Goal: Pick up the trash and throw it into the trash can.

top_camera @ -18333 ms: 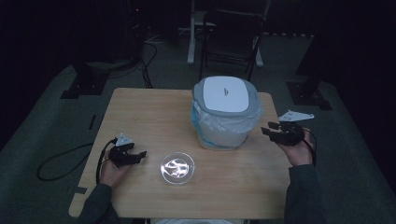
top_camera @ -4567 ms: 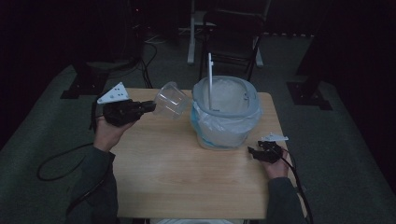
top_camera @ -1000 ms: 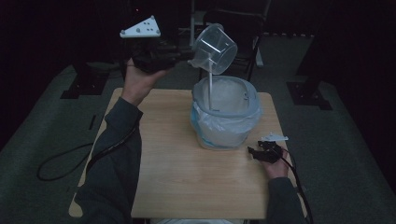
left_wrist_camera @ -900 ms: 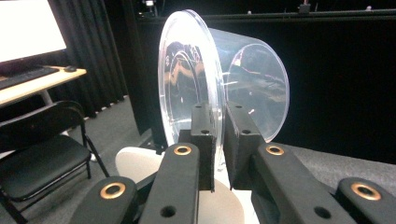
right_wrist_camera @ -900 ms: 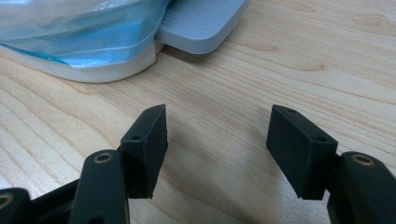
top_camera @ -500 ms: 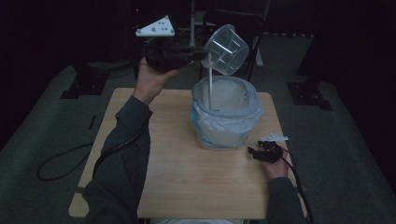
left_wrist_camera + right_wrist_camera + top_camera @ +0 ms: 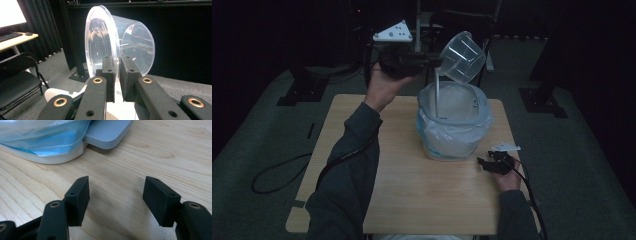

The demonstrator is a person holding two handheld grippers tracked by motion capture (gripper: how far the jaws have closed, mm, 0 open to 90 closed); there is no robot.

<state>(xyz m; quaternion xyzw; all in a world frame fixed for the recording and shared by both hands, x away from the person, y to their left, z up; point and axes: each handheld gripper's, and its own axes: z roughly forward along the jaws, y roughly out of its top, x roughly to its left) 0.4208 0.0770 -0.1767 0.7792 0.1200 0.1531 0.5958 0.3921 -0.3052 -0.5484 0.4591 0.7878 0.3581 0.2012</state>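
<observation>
I had the left gripper [image 7: 432,61] raised above the back rim of the pedal bin [image 7: 454,125], its jaws pinched on the rim of a clear plastic bowl [image 7: 461,57] that I held tipped on its side over the bin's open mouth. In the left gripper view the two black pads clamped the bowl's [image 7: 117,42] thin wall between them, the bowl's mouth turned sideways. A thin white strip [image 7: 437,92] ran straight down from the bowl into the bin. The bin, lined with a pale blue bag, stood on the far right part of a light wooden table [image 7: 412,185], and its grey foot pedal [image 7: 107,132] stuck out over the wood grain toward the right gripper [image 7: 484,163]. I kept that gripper resting low on the table just in front of the bin at its right, jaws apart with nothing between them but bare wood [image 7: 117,182]. Around the bin the room lay dark: grey carpet [image 7: 272,135], black curtains [image 7: 45,27], a folding chair [image 7: 17,77] to one side, a desk with a lit screen [image 7: 11,12], and black stand feet [image 7: 294,95] on the floor left of the table. A cable [image 7: 277,172] looped across the carpet, left of the table.
</observation>
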